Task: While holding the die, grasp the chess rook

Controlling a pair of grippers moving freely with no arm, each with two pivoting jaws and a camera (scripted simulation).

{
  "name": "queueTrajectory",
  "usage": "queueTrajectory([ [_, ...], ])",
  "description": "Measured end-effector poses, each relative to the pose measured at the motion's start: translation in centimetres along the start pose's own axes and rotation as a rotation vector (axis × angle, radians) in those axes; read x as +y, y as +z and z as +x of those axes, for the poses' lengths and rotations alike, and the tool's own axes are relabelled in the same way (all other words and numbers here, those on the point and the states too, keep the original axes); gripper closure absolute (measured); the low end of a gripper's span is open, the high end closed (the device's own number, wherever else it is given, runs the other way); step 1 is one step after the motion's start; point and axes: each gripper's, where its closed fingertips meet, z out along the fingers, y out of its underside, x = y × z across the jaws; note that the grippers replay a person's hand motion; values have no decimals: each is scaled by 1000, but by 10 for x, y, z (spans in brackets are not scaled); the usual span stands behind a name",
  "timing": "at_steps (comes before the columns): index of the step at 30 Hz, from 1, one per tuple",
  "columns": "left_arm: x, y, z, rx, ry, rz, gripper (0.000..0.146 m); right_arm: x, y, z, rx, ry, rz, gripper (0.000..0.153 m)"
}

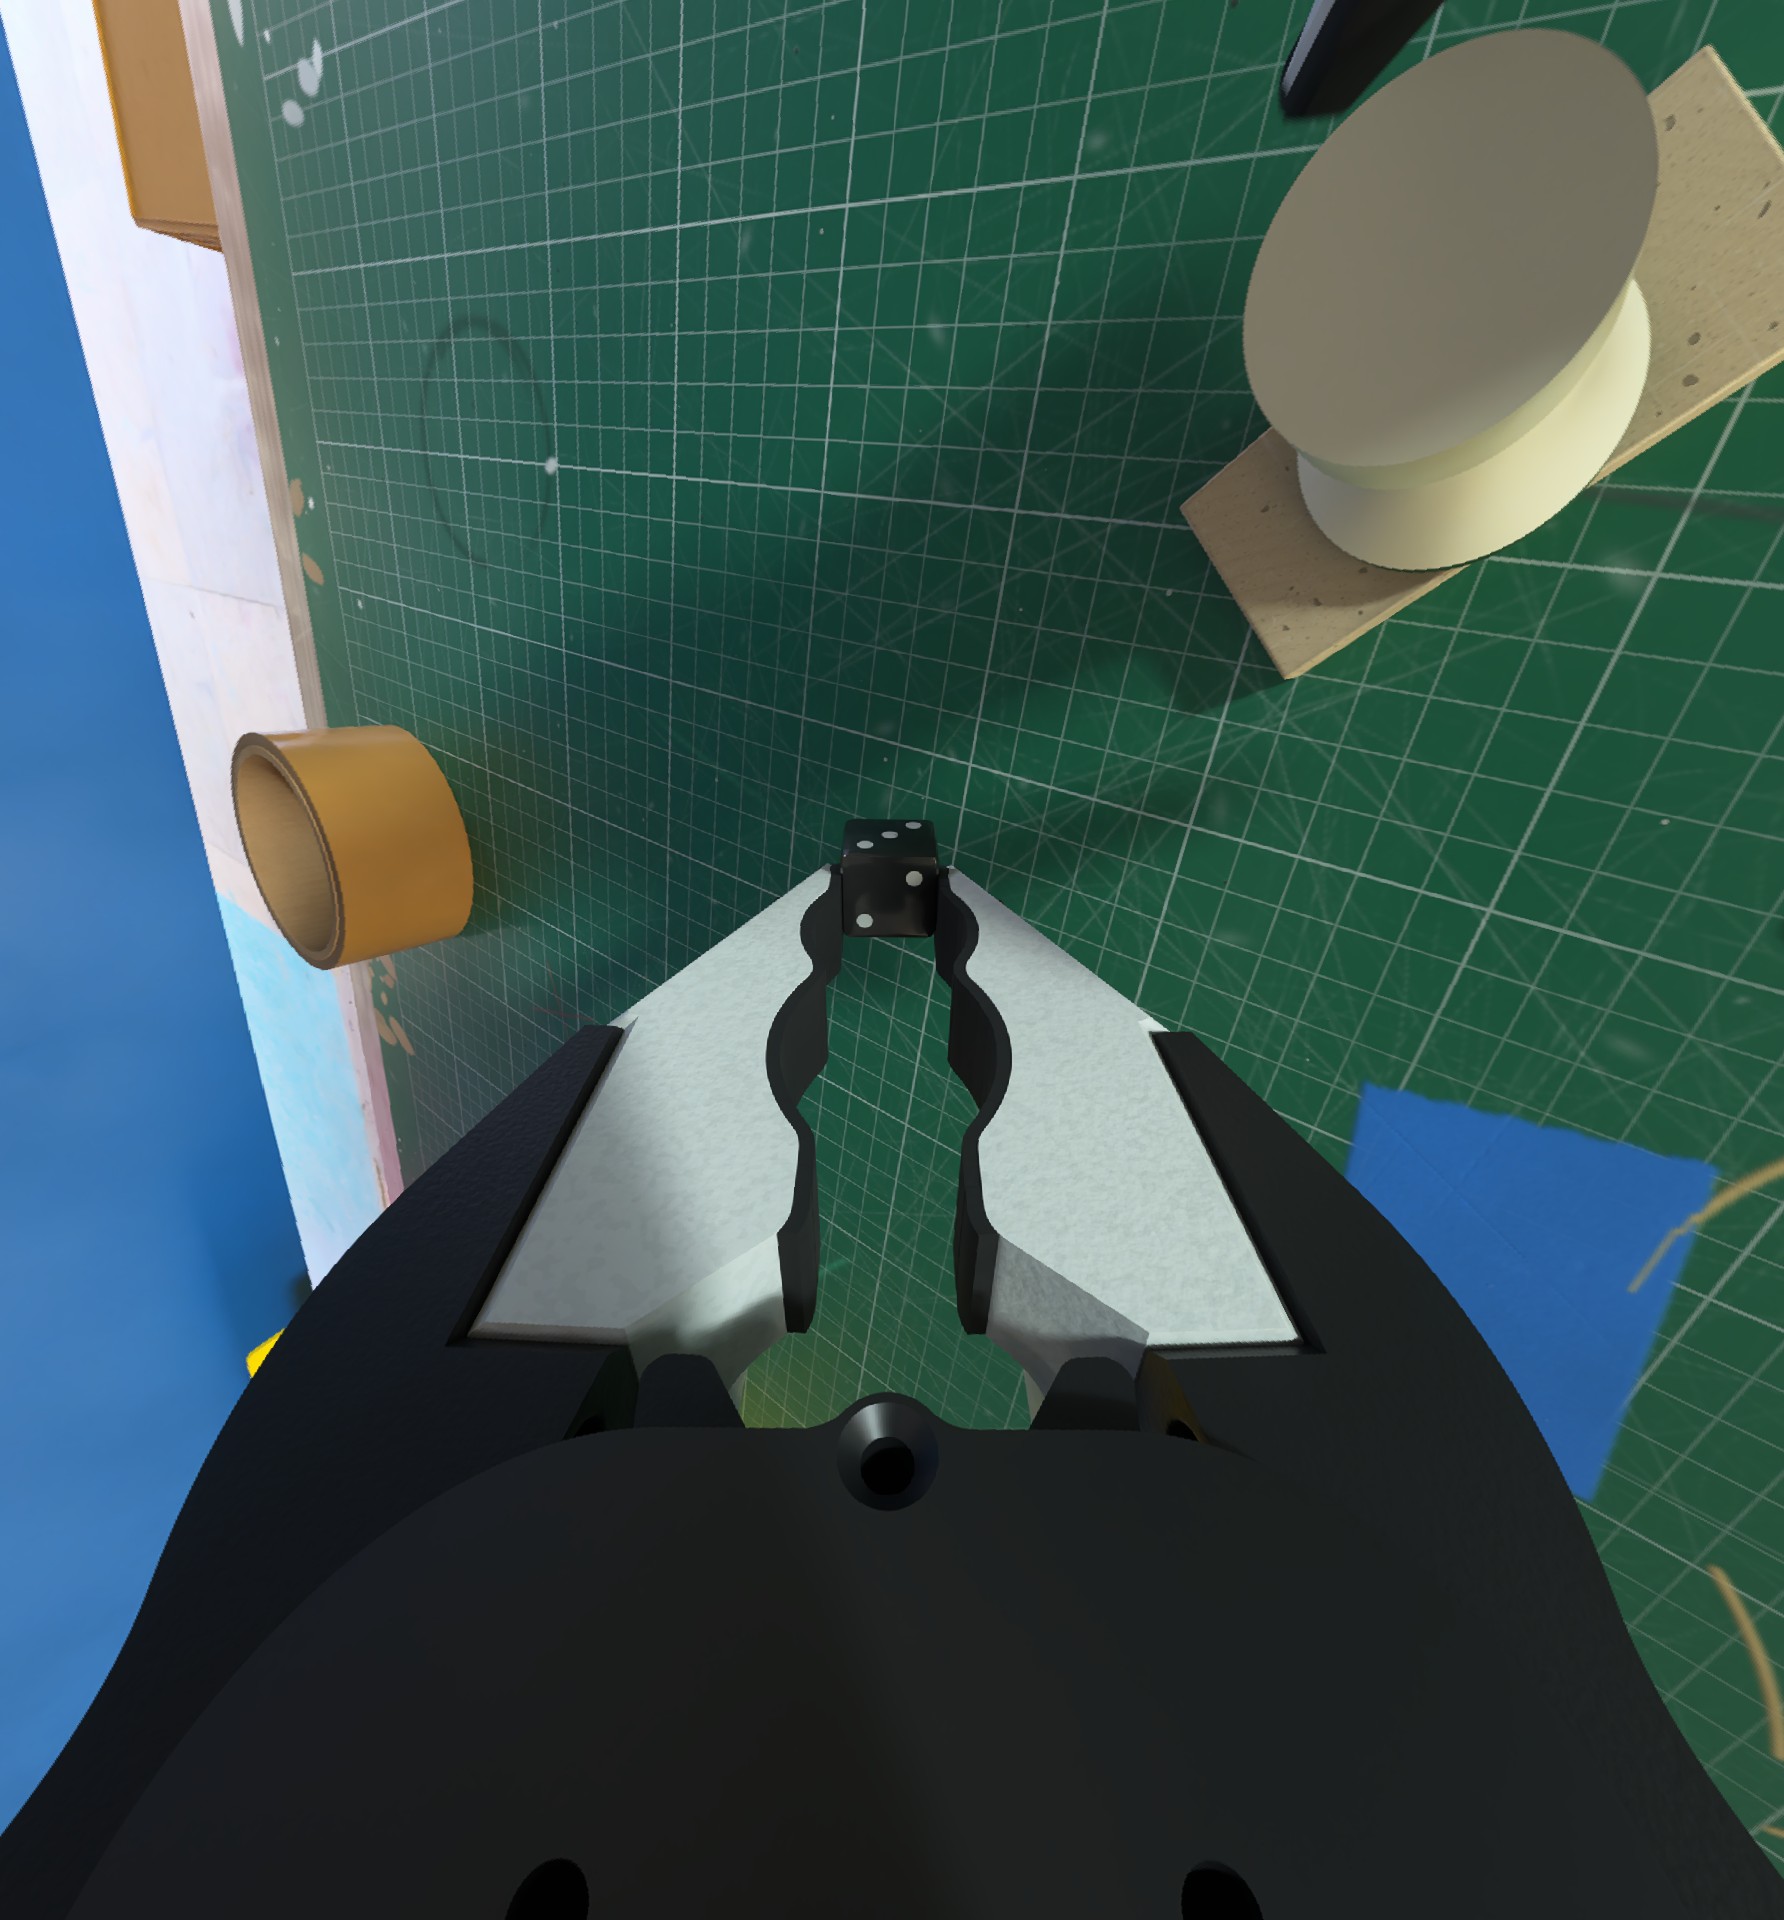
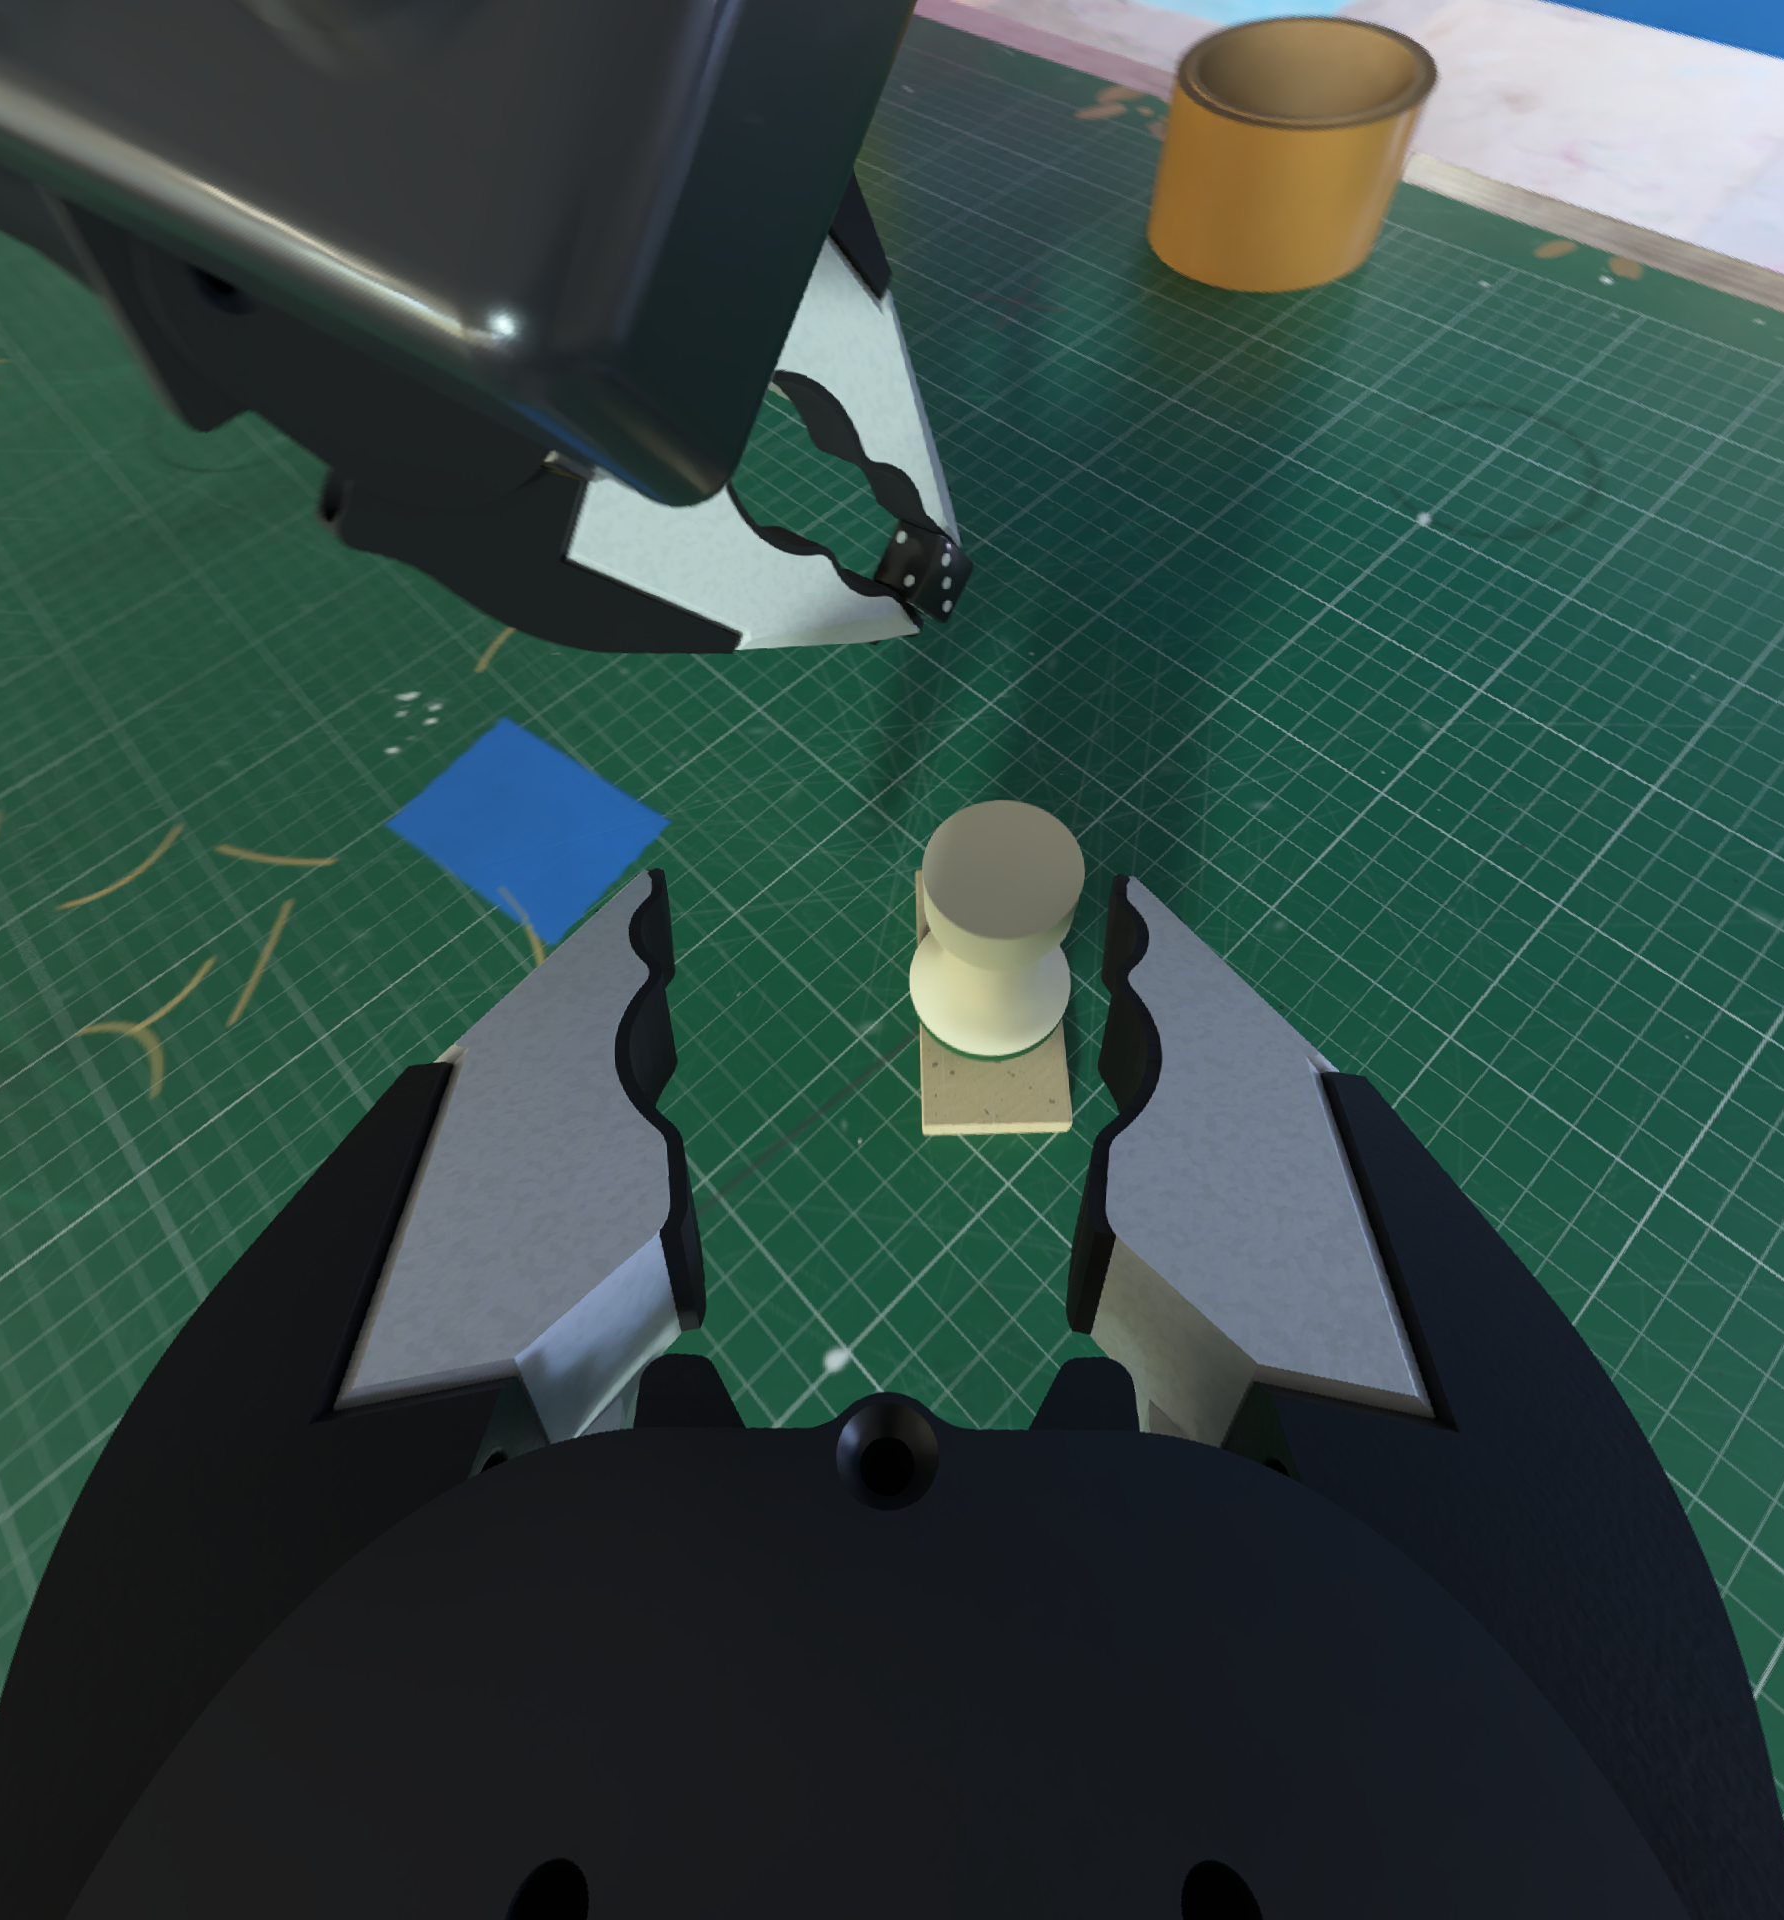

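A: Right gripper (image 2: 888, 904) nearest the lens, jaws spread wide, pinching nothing, touching nothing.

B: And the chess rook (image 2: 994, 935)?

A: Cream, upright on a small tan board (image 2: 992, 1101) on the green cutting mat (image 2: 1387, 831). It sits past the fingertips, closer to the right-hand finger than the left-hand one, clear of both.

B: Left gripper (image 1: 888, 878)?

A: Jaws nearly closed, pinching the black die (image 1: 888, 881) at the very tips. White pips show on its visible faces. From the right wrist view it hangs above the mat, beyond and left of the rook, die (image 2: 926, 571) off the surface.

B: Anything else about?

A: One brown tape roll (image 2: 1283, 156) stands on end near the mat's edge where the pale desk (image 2: 1646, 114) begins. I cannot see the bottom of its hollow core. Blue paper square (image 2: 524, 821) lies flat on the mat, left of the rook.
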Motion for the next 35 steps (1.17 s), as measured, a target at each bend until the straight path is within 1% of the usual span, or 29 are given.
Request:
queueTrajectory([
  [2,0,1,-2,-7,5,2,130,0,10,3,64,1,-21,73],
  [4,0,2,-3,-9,6,8,130,-1,16,6,100,15,-27,87],
  [6,1,3,-4,-11,5,15,130,-2,19,8,106,27,-19,108],
  [7,1,3,-5,-15,5,17,130,-2,19,9,108,15,-19,113],
  [9,2,4,-5,-15,-1,24,130,-1,17,12,112,-19,-25,118],
  [15,-4,-2,5,5,1,70,130,5,7,22,9,-64,-32,120],
  [19,-10,-5,11,14,10,91,130,9,0,28,-26,-97,-35,120],
  [35,-20,-7,21,20,4,101,130,15,-10,36,-80,-171,-61,120],
])
